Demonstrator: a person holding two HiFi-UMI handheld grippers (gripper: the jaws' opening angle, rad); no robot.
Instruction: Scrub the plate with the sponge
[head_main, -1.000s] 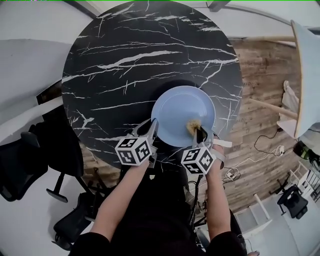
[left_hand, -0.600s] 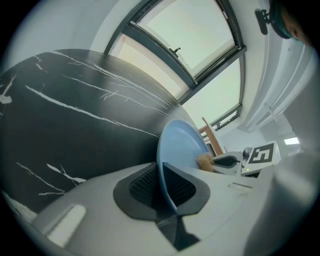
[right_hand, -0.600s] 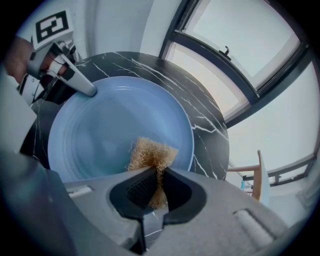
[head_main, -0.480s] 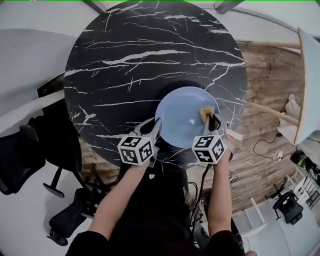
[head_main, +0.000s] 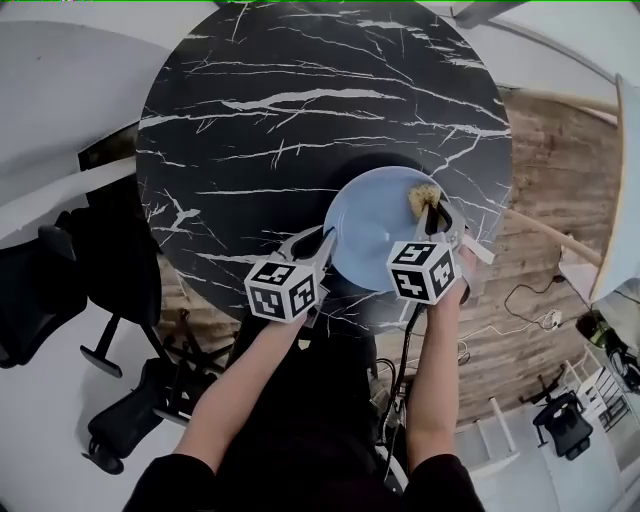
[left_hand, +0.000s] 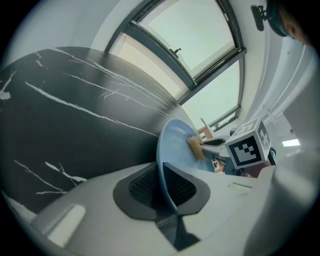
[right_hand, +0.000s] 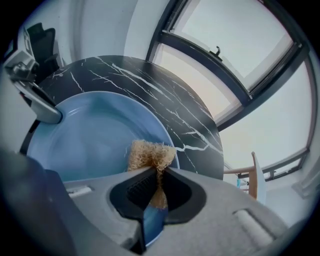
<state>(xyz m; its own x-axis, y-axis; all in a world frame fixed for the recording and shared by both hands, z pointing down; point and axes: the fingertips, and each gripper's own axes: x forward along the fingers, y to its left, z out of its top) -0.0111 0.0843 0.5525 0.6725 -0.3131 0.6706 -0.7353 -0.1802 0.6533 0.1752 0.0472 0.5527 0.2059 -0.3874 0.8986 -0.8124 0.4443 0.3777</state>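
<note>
while the left gripper (head_main: 322, 240) clamps the plate's (head_main: 372, 235) near-left rim, its jaws having just eased a touch wider with the rim pinched between them, i have the right gripper (head_main: 434, 213) clenched on the sponge (head_main: 421, 197), pressed on the plate's far-right inner face. scrubbing is mid-stroke, i judge; next i should sweep across the plate's middle, pressing evenly so the plate stays put on the counter (head_main: 250, 130).
</note>
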